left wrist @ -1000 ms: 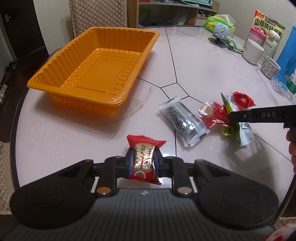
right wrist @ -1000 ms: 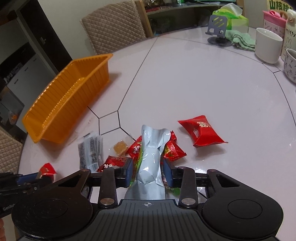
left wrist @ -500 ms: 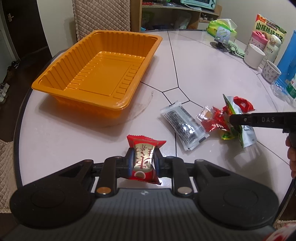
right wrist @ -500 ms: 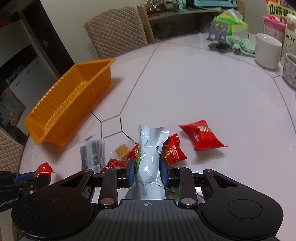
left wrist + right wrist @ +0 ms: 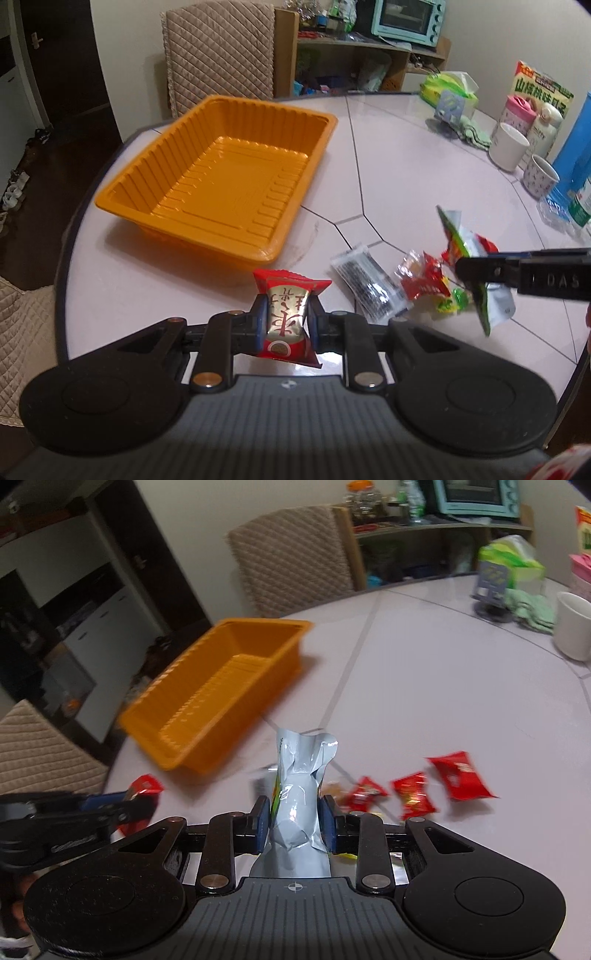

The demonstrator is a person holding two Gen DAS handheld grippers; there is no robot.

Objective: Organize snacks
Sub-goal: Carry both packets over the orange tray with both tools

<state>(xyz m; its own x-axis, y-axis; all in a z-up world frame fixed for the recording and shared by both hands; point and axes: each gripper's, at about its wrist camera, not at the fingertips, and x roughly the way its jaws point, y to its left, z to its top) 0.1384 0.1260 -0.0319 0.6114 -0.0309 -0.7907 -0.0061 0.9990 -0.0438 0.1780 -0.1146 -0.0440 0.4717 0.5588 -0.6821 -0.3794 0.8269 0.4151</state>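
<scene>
The left gripper [image 5: 286, 325] pinches a red-and-gold candy packet [image 5: 288, 317] at lower centre of its view, above the desk [image 5: 424, 173]. The right gripper [image 5: 295, 825] pinches a silver pouch [image 5: 299, 797] upright. The orange tray [image 5: 221, 184] sits upper left; loose red candies [image 5: 413, 795] lie to the right.

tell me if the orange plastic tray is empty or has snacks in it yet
Empty: the orange plastic tray shows only its bare ribbed floor in the left wrist view; no snack lies inside.
</scene>
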